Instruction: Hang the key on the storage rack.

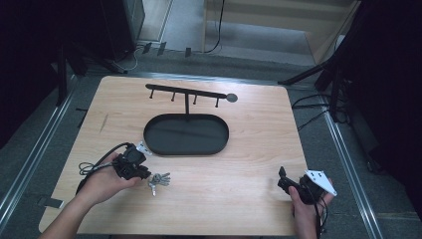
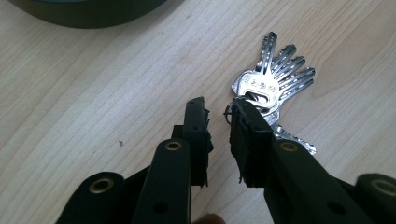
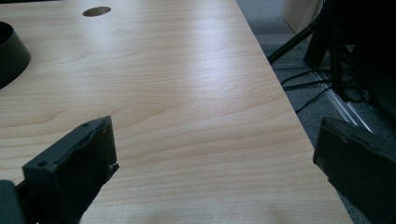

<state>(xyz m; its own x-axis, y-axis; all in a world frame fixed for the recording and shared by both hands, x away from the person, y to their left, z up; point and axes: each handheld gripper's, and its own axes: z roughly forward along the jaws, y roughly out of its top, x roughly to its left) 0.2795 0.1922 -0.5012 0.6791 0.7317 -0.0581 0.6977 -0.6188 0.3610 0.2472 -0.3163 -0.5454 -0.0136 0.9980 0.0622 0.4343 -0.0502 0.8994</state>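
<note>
At near-left of table, my left gripper (image 2: 218, 109) sits with jaws slightly spread, tips straddling ring end of key bunch (image 2: 273, 86) — nothing pinched yet. I judge grasp step: next move calls for closing squarely on ring, else keys slide on bare wood. Right gripper (image 1: 291, 183) idle near-right, jaws wide apart, holding nothing. Farther off: black oval tray (image 1: 186, 135) with hook rack (image 1: 186, 93) at centre — likely destination, path unobstructed.
</note>
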